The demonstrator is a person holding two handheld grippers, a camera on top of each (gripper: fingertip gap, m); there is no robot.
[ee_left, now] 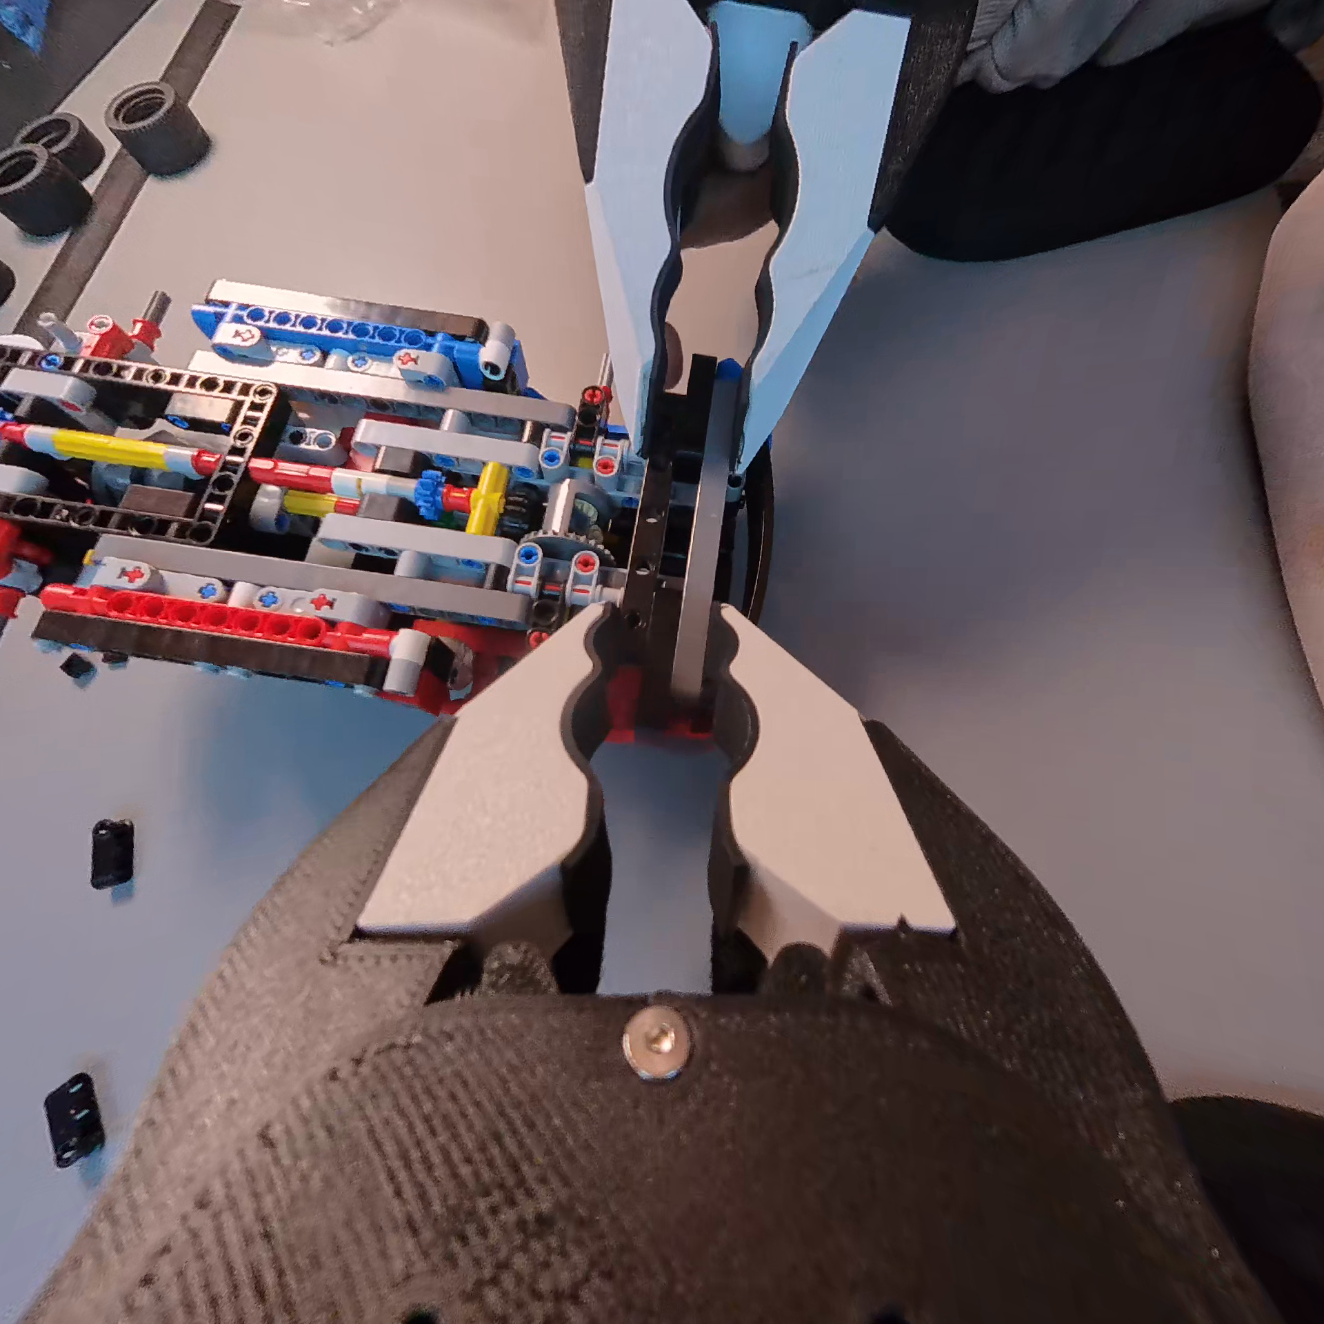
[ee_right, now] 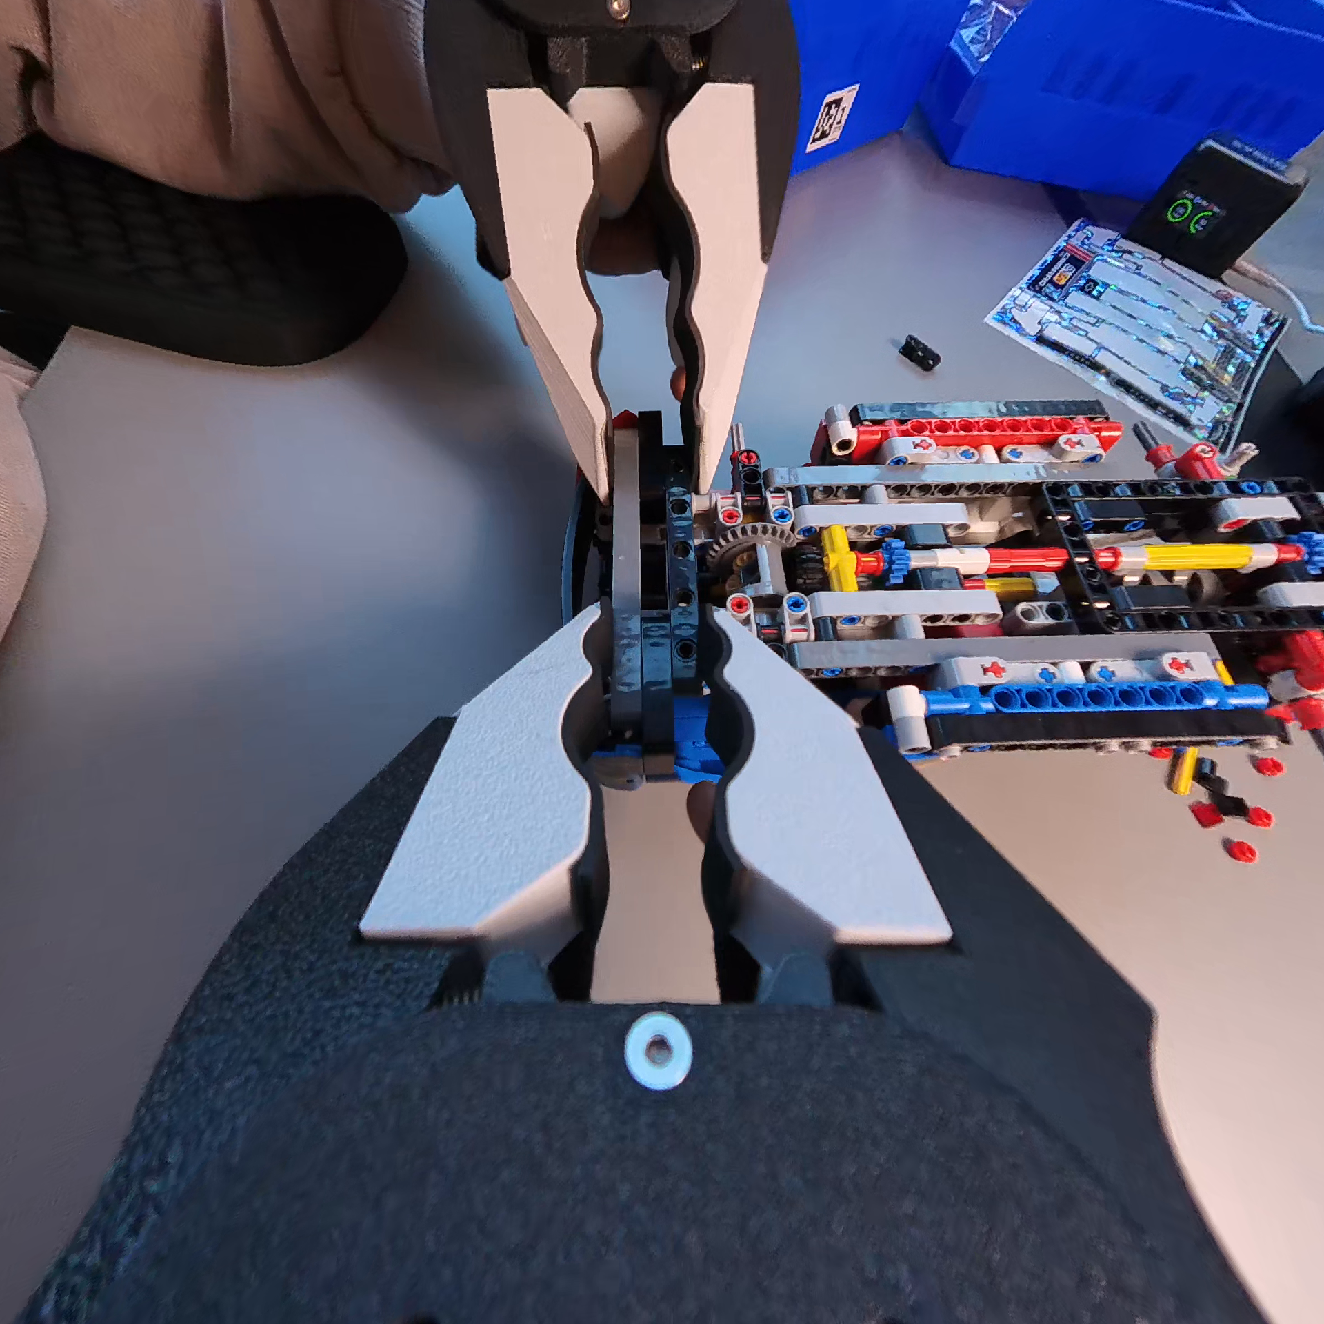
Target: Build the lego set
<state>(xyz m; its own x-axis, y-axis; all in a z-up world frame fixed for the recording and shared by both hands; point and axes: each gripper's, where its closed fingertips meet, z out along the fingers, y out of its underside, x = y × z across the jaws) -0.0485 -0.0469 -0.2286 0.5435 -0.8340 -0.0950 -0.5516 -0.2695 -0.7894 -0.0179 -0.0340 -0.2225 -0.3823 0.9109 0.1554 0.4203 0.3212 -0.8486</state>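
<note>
The lego chassis [ee_left: 301, 487] lies flat on the grey table [ee_left: 358, 179], its long body running out toward nine o'clock in the left wrist view and toward three o'clock in the right wrist view. At its near end a dark grey curved panel [ee_left: 698, 559] stands on edge against a black holed beam [ee_left: 648, 530]. The left gripper [ee_left: 659, 623] comes in from six o'clock, its jaws narrowed around the red-cornered end of that panel and beam, gripping them. The right gripper [ee_left: 691, 437] reaches down from twelve o'clock and pinches the opposite, blue-cornered end [ee_right: 666, 745] the same way. Black tyres [ee_left: 50, 165] sit at ten o'clock in the left view, with loose black connectors [ee_left: 111, 852] at eight. In the right view, small red pins [ee_right: 1239, 817] lie at four o'clock, and a sticker sheet [ee_right: 1139, 337] lies at two.
</note>
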